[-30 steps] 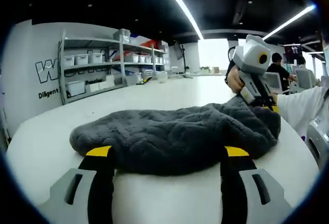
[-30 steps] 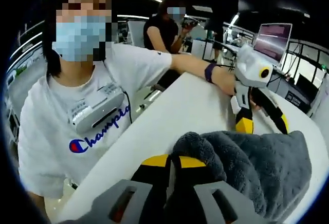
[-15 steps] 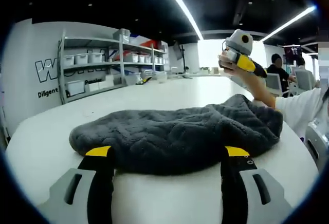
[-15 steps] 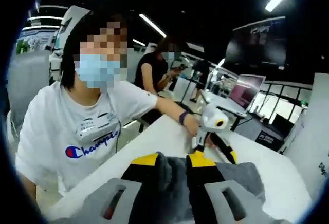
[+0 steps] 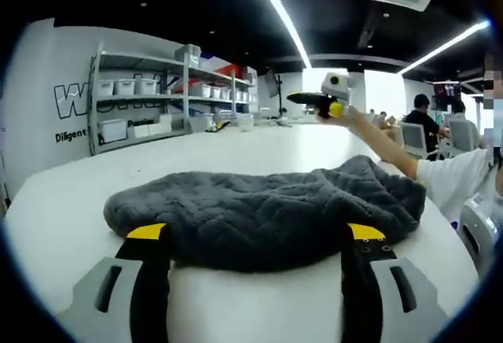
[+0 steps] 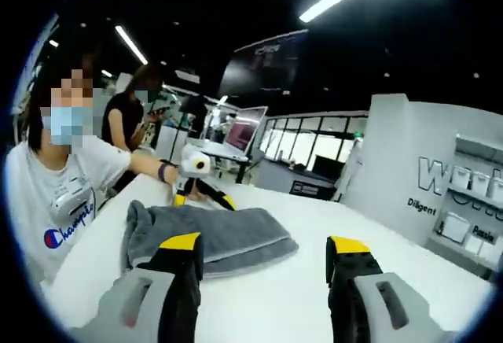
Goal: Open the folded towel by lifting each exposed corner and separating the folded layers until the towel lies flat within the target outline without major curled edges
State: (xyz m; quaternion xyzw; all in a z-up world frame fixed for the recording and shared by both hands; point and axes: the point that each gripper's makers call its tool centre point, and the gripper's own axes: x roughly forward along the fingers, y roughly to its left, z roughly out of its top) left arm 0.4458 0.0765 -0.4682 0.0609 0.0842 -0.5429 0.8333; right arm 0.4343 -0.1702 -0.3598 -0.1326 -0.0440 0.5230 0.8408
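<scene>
A dark grey fluffy towel [image 5: 259, 213] lies folded and bunched on the white table [image 5: 236, 146], thicker at its right end. My left gripper [image 5: 257, 237] rests low at the towel's near edge, its jaws open wide on either side of the fabric without squeezing it. My right gripper [image 5: 308, 99] is held up in the air beyond the towel by an outstretched arm. In the right gripper view the right gripper [image 6: 265, 245] is open with nothing between its jaws. The towel [image 6: 212, 233] lies ahead of it on the table, and the left gripper [image 6: 203, 200] sits at the towel's far side.
A person in a white T-shirt [image 6: 63, 201] sits at the table's edge beside the towel. Metal shelves with bins [image 5: 141, 99] stand along the wall. Other people and monitors [image 5: 428, 119] are behind. Bare tabletop [image 6: 314, 280] spreads around the towel.
My right gripper has let go of the towel's corner, opened, and risen up and away from the towel. The towel has settled on the table. The left gripper has stayed put.
</scene>
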